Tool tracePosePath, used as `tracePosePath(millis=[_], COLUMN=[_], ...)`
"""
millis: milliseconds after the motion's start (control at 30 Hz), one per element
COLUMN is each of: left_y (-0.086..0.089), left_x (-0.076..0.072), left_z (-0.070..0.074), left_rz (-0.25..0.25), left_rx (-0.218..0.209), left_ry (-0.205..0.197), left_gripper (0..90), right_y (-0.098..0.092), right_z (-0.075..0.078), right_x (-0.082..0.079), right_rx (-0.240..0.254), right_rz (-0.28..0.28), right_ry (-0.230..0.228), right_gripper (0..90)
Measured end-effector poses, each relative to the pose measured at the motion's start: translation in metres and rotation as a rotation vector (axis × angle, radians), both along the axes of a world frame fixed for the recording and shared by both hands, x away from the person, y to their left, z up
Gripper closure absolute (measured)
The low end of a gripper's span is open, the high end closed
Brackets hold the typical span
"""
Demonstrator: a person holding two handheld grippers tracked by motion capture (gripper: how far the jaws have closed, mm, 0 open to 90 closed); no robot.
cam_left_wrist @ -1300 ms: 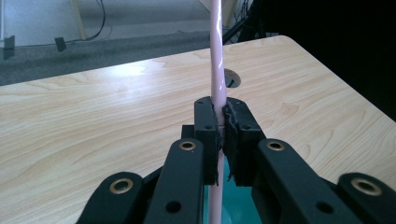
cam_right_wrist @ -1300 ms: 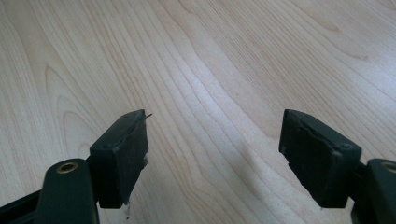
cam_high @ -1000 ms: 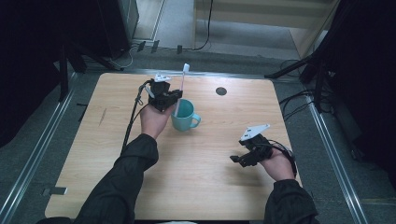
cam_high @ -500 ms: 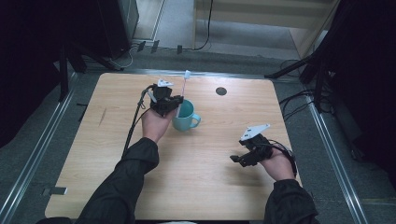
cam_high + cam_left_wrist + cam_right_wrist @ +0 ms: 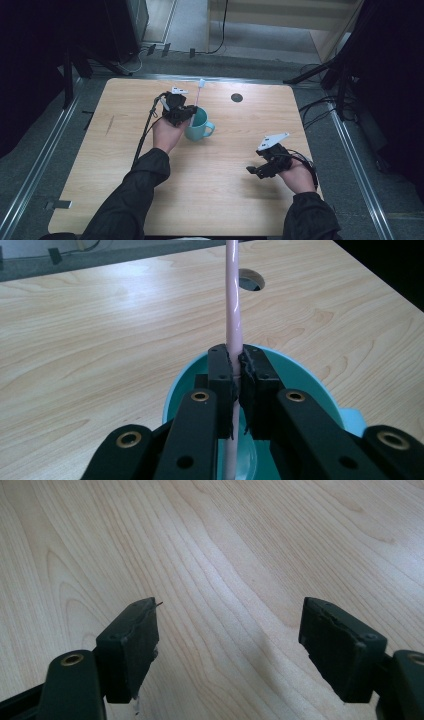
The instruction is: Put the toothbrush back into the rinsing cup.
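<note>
The left gripper (image 5: 186, 114) is held with jaws clamped near the desk's far edge; the right gripper (image 5: 255, 170) is held agape near the right edge.

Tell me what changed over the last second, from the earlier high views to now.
Little changed. The left gripper stays shut on the pink toothbrush, holding it upright over the teal mug; between the earlier high views and now the hand edged slightly toward the table's far edge, and the brush with it. The mug has not moved. The right gripper stays open and still above the bare table.
</note>
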State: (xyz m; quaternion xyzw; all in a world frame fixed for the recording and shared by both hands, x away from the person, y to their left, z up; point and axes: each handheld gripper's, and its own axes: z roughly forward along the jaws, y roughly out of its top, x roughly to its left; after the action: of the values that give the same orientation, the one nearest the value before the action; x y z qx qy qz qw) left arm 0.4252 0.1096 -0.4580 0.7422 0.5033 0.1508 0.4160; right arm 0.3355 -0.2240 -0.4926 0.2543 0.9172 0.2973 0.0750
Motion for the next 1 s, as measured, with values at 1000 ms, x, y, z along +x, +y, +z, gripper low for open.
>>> tracePosePath(millis=[1000], left_y=[-0.004], left_x=[0.004], left_z=[0.01], left_rz=[-0.051], left_rx=[0.042], left_ry=[0.077], left_gripper=[81.0], right_y=[-0.001], right_z=[0.002], right_x=[0.0], right_rx=[0.002], right_rz=[-0.002], right_ry=[-0.008], right_gripper=[23.9])
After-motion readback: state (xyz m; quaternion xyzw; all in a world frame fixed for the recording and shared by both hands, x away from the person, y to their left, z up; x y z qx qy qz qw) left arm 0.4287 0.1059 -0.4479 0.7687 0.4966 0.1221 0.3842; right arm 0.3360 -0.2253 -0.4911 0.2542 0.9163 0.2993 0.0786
